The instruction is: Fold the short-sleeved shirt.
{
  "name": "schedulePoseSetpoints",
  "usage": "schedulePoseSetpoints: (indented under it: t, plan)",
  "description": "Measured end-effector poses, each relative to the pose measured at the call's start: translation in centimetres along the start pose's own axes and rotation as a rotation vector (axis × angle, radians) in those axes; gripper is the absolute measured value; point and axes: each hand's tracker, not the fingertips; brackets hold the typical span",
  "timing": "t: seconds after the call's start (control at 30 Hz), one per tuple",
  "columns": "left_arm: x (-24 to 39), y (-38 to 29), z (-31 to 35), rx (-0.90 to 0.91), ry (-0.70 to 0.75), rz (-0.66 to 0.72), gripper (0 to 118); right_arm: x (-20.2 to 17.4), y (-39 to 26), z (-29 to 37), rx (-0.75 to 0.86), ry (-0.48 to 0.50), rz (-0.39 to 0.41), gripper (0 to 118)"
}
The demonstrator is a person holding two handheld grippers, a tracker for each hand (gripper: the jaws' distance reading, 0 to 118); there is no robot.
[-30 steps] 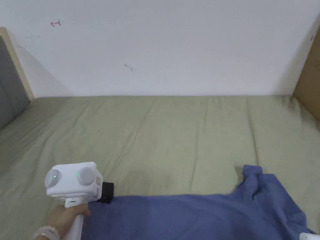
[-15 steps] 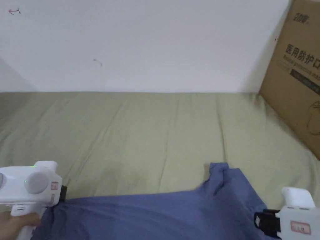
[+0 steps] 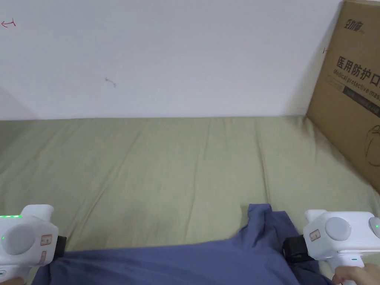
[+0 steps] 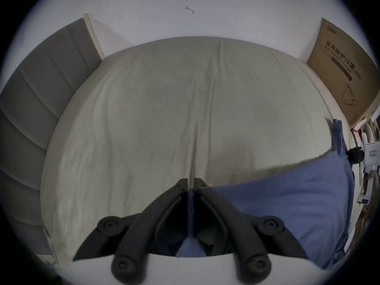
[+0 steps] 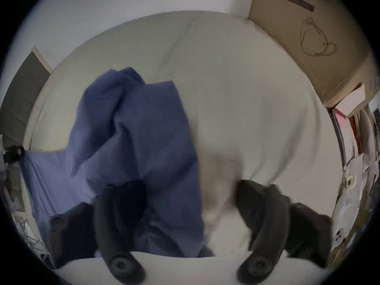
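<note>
Head view: blue short-sleeved shirt (image 3: 193, 261) spread along the near edge of an olive-green bed sheet (image 3: 178, 167), left gripper (image 3: 61, 246) at its left end, right gripper (image 3: 291, 250) at its right end beside a raised sleeve; cardboard box (image 3: 352, 96) far right. Left gripper view: jaws pressed nearly together with a thin fold of shirt (image 4: 287, 203) between them; grey headboard (image 4: 41, 96) at left. Right gripper view: jaws spread wide, bunched shirt (image 5: 133, 141) lying over the left jaw, blurred

plain blue shirt (image 3: 193, 259), olive-green bedsheet (image 3: 167, 163), brown cardboard box (image 3: 352, 111)
</note>
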Motion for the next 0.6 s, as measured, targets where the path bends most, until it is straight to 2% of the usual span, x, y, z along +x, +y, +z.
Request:
schedulePoseSetpoints:
  t: [0.03,0.07,0.1,0.13,0.2,0.23,0.33,0.53,0.6]
  plan:
    - [-0.1,0.1,0.1,0.002,0.002,-0.009,3,-0.1,0.3,0.6,-0.018,0.017,0.009,65]
    - [0.0,0.1,0.3,0.003,0.007,-0.013,3,-0.2,0.1,1.1,0.012,0.049,0.057,22]
    - [0.0,0.0,0.6,0.005,0.007,-0.012,3,-1.0,-0.3,2.3,-0.001,0.038,0.067,2]
    - [0.0,-0.1,0.9,0.010,0.008,-0.002,4,-1.0,-0.4,2.4,-0.015,0.023,0.060,2]
    - [-0.2,0.0,1.7,0.006,0.003,0.028,3,-0.3,-0.5,3.1,-0.006,0.067,-0.081,2]
    - [-0.1,-0.1,2.4,0.009,0.002,0.021,3,0.4,-0.2,3.0,0.010,0.087,-0.107,2]
    - [-0.7,0.4,4.8,0.041,0.004,-0.008,3,1.1,0.1,6.4,0.080,0.114,-0.128,2]
    - [-1.2,2.2,14.1,0.180,0.003,0.000,3,0.7,0.8,18.6,0.258,0.140,-0.168,2]
    - [-0.8,2.7,18.0,0.255,0.027,-0.017,3,0.6,0.9,23.1,0.320,0.145,-0.154,2]
